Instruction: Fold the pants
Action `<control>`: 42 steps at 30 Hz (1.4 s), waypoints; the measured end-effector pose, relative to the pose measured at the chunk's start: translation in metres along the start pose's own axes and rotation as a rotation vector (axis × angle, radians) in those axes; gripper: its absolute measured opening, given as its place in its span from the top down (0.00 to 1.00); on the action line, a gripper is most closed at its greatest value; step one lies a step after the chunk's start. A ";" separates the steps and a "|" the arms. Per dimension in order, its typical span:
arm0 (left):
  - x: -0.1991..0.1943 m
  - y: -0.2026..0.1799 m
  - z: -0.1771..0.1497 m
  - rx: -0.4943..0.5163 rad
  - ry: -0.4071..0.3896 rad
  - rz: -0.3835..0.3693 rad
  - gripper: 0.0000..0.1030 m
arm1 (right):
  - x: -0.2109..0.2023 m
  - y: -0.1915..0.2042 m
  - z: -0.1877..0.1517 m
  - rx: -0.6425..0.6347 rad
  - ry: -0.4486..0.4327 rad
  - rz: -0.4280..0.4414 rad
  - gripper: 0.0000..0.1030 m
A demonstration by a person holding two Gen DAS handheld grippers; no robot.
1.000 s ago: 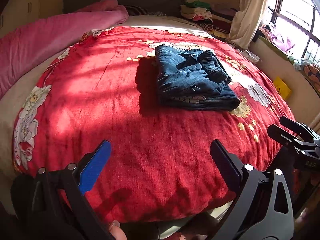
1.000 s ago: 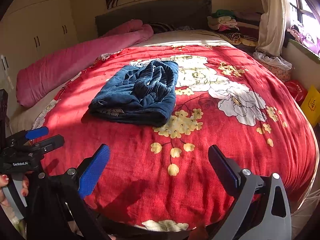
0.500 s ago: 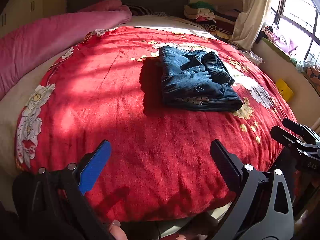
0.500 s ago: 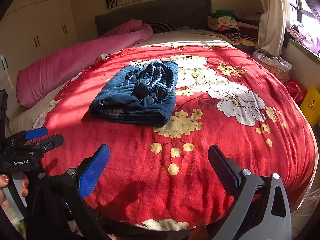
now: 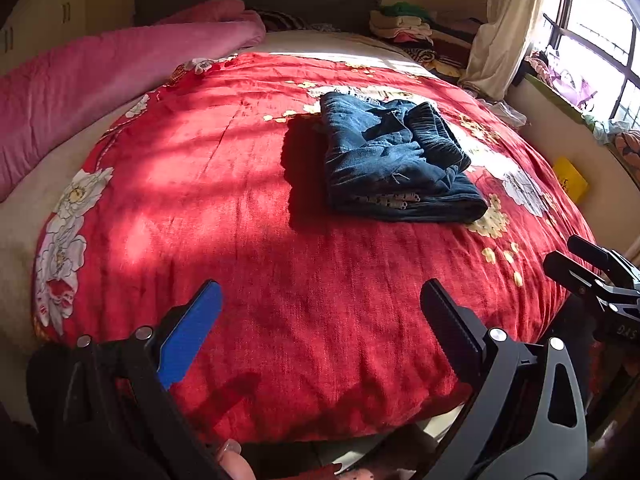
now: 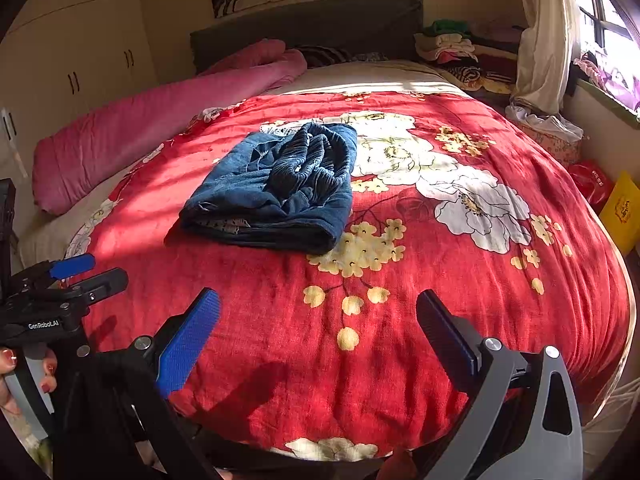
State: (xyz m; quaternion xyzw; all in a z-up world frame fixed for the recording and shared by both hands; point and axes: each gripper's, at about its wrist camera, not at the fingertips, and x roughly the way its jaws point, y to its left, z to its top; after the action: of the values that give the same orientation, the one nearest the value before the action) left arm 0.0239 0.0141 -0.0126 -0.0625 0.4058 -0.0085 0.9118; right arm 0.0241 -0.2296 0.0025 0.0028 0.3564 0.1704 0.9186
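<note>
Dark blue pants point(image 5: 396, 160) lie folded in a compact bundle on a red floral blanket point(image 5: 240, 200) spread over the bed, sunlight striping the fabric. Both handheld grippers sit at the foot of the bed, well apart from the bundle. The left gripper point(image 5: 320, 308) has its jaws spread wide with nothing between them; the right gripper point(image 6: 318, 312) is likewise released and holds nothing. A rolled pink quilt point(image 6: 152, 128) lies along the far left edge, and stacked clothes point(image 6: 452, 46) sit near the headboard.
</note>
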 end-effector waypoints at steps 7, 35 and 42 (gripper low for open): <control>0.001 -0.002 0.000 0.008 0.007 0.013 0.09 | -0.001 0.000 0.001 -0.002 -0.003 -0.005 0.05; 0.002 0.000 0.002 0.006 0.016 -0.012 0.09 | 0.005 0.001 -0.001 -0.011 0.015 -0.006 0.04; 0.004 0.007 0.003 0.030 -0.008 0.068 0.09 | 0.013 -0.008 -0.003 -0.008 0.032 -0.024 0.04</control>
State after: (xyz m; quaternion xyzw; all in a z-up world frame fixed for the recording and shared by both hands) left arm 0.0286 0.0208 -0.0150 -0.0353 0.4039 0.0166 0.9140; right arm 0.0339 -0.2337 -0.0094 -0.0079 0.3702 0.1610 0.9149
